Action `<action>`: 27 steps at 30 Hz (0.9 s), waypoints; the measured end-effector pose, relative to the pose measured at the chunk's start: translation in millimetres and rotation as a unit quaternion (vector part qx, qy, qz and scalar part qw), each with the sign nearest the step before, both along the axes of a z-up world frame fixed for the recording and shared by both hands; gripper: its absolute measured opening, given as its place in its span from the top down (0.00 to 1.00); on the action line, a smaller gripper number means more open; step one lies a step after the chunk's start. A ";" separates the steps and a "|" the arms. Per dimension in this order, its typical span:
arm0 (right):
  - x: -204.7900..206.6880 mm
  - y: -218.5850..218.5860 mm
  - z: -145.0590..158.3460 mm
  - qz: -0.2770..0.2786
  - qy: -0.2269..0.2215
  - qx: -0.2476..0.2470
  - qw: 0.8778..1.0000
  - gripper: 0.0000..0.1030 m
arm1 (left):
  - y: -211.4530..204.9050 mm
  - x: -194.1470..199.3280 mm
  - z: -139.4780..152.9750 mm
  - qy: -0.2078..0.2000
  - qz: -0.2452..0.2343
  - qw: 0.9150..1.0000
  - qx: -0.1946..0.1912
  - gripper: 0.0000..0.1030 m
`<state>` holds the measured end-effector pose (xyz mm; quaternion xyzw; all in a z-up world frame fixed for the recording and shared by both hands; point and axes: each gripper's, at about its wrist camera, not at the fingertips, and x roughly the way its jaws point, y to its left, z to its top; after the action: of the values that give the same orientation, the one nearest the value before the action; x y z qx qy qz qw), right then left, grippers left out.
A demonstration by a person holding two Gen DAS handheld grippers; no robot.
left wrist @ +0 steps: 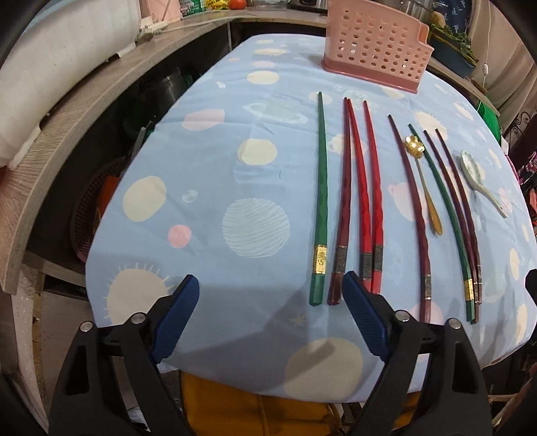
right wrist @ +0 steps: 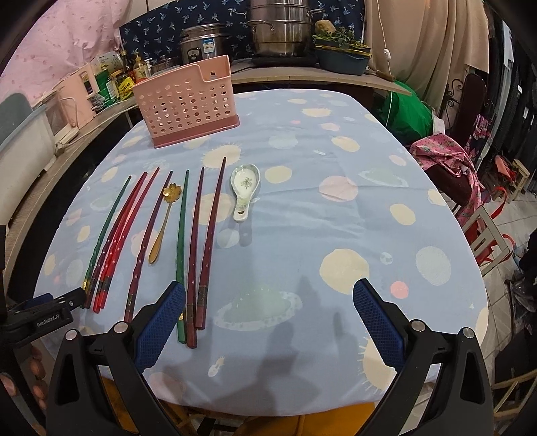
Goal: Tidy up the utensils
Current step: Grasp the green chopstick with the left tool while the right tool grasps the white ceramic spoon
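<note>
Several chopsticks lie side by side on the blue planet-print tablecloth (left wrist: 201,167): a green one (left wrist: 320,201), red ones (left wrist: 369,201), dark red ones (right wrist: 201,241) and a second green one (right wrist: 181,234). Among them lie a gold flower spoon (left wrist: 428,198) and, further right, a white ceramic spoon (right wrist: 245,187). A pink perforated holder (right wrist: 188,104) stands upright at the table's far side. My left gripper (left wrist: 270,278) is open over the near ends of the leftmost green and dark red chopsticks. My right gripper (right wrist: 268,285) is open, its left finger beside the rightmost chopsticks' near ends.
A wooden counter (left wrist: 84,110) curves along the left with a white appliance and bottles. Steel pots (right wrist: 282,30) and a planter stand behind the table. A chair draped with pink cloth (right wrist: 449,161) is at the right. The left gripper's body (right wrist: 50,302) shows at the table's near left.
</note>
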<state>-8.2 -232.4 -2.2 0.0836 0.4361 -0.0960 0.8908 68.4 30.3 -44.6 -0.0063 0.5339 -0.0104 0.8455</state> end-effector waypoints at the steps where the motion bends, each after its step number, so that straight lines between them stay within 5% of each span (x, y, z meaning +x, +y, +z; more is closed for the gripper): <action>1: 2.6 -0.9 -0.4 -0.001 0.001 0.000 1.000 0.07 | 0.3 1.8 -1.6 0.001 -0.002 1.000 -0.004 0.23; 6: 11.3 -2.8 0.8 -0.003 -0.002 0.000 1.000 0.07 | 2.8 10.4 -2.3 -0.004 0.001 1.000 -0.022 0.29; 10: 15.0 -1.4 2.7 0.002 -0.006 -0.001 1.000 0.08 | 6.9 15.4 -1.4 -0.001 0.004 0.999 -0.036 0.45; 14: 17.7 -1.9 3.0 0.002 -0.007 -0.003 1.000 0.10 | 4.8 13.5 -2.3 -0.004 -0.006 0.999 -0.032 0.45; 15: 19.4 -2.4 2.1 0.003 -0.005 0.000 1.000 0.13 | 2.3 13.2 -2.8 -0.007 -0.010 1.000 -0.021 0.46; 20: 37.8 -13.4 -1.1 0.006 0.000 0.047 0.999 0.29 | -2.6 11.6 0.3 -0.002 -0.030 0.999 -0.037 0.90; 27: 81.7 -35.5 -12.5 0.001 0.007 0.125 0.992 0.61 | -9.4 9.0 -0.7 -0.003 -0.039 0.998 -0.042 0.93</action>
<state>73.5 -267.9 -14.7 0.1931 0.4506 -0.0402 0.8707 77.4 20.9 -45.3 -0.0213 0.5301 -0.0658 0.8451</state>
